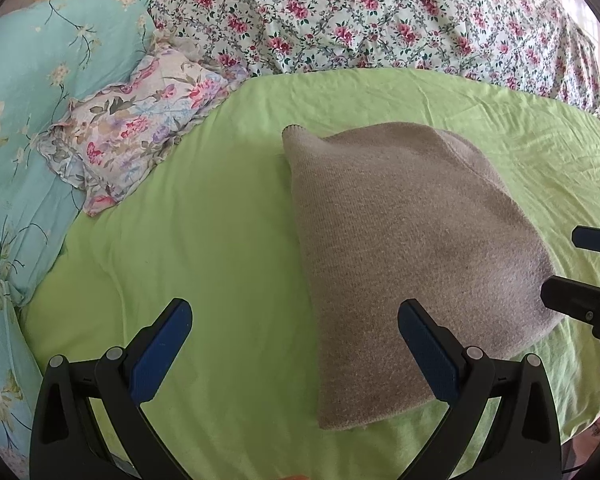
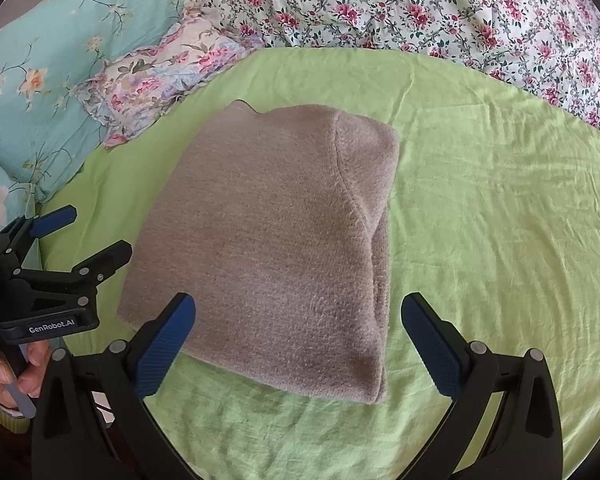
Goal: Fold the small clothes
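Note:
A folded grey-brown knit garment lies flat on the green sheet; it also shows in the right wrist view. My left gripper is open and empty, above the garment's near left edge; it also shows at the left of the right wrist view. My right gripper is open and empty, above the garment's near edge; it also shows at the right edge of the left wrist view.
A floral quilt lies across the back of the bed. A teal flowered pillow and a small pastel floral pillow lie at the left. The green sheet spreads right of the garment.

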Available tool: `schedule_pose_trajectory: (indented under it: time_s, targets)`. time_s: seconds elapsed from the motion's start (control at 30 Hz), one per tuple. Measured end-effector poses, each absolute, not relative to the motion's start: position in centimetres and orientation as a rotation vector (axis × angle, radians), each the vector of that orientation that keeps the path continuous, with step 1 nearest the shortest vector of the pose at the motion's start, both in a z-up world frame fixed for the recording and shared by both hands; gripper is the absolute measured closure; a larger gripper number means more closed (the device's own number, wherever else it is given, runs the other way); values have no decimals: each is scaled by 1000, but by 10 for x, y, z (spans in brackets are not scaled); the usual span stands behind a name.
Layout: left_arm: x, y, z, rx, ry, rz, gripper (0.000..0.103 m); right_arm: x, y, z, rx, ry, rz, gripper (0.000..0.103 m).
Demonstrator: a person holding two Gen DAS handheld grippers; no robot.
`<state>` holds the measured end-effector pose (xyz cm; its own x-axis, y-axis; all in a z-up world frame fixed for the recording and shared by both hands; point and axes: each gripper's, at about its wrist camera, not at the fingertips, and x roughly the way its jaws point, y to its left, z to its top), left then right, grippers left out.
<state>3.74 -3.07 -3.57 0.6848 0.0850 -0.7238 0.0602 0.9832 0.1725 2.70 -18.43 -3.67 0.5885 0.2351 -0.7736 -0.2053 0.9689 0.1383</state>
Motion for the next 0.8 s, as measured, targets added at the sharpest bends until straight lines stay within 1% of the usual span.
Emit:
schedule_pose_trajectory:
  time_s: [0.8]
  targets:
    - [33, -33, -23, 193, 794, 4, 0, 23, -182, -24, -3, 882, 244, 0]
